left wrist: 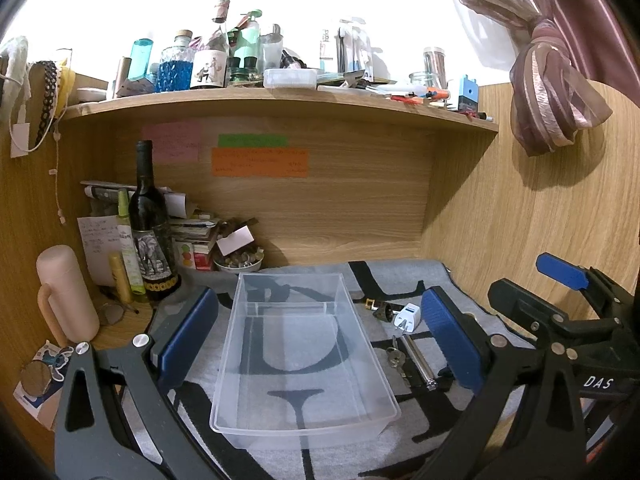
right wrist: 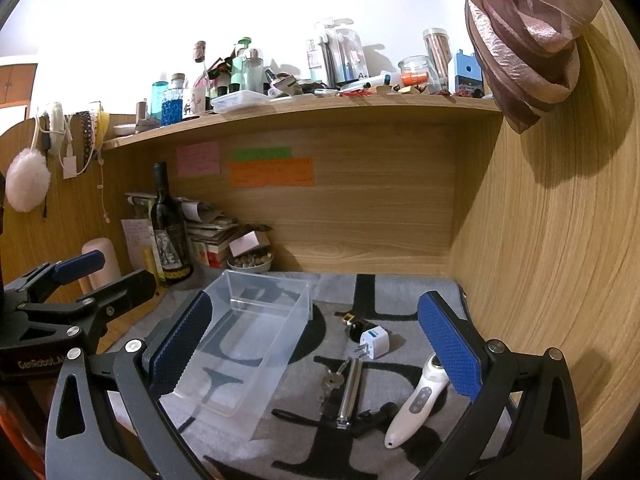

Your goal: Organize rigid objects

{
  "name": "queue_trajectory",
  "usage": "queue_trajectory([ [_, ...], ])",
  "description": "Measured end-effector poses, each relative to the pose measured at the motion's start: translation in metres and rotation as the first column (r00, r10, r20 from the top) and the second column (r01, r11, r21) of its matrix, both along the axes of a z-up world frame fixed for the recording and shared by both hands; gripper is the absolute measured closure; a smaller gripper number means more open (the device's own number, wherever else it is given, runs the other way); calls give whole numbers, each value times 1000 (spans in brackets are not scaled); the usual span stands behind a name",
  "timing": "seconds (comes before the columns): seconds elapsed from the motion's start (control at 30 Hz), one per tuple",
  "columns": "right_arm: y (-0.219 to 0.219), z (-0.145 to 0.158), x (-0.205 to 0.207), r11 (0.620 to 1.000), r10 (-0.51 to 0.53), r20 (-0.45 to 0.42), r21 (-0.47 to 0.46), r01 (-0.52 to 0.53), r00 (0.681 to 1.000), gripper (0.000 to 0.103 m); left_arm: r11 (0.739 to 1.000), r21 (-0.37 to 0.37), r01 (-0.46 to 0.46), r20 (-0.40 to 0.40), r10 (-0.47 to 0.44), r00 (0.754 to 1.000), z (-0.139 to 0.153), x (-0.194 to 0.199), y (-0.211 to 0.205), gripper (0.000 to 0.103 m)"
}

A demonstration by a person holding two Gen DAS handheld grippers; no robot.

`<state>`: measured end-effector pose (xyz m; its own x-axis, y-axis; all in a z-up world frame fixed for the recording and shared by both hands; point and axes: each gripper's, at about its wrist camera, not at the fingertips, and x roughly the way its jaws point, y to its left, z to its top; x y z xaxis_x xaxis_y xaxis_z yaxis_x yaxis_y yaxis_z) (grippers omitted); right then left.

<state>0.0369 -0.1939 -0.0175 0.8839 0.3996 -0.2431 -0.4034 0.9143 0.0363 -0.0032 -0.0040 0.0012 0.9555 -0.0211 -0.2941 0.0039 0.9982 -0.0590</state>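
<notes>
While the clear bin [left wrist: 304,360] sits empty on the grey mat [right wrist: 400,292] of the worktop, you hold your left gripper [left wrist: 316,336] spread wide around it, gripping nothing. Your right gripper [right wrist: 320,348], equally wide and empty, frames the loose items just beside the bin: white adapter [right wrist: 374,343], keys [right wrist: 332,380], metal cylinder [right wrist: 350,392] and white handheld device [right wrist: 416,396], probably lined up for picking.

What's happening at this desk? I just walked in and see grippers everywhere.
A person holds two grippers, both open and holding nothing. The left gripper frames an empty clear bin on the grey mat. The right gripper faces the loose items beside it: plug adapter, keys, metal cylinder, white handheld device.
</notes>
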Motion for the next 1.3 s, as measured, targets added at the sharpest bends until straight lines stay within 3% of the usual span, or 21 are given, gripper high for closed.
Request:
queue_trajectory([
  [1.3,0,0,2,1000,-3,9,-19,3,1000,0,1000,-20,1,-2,-1,1000,-1,2,5,0],
])
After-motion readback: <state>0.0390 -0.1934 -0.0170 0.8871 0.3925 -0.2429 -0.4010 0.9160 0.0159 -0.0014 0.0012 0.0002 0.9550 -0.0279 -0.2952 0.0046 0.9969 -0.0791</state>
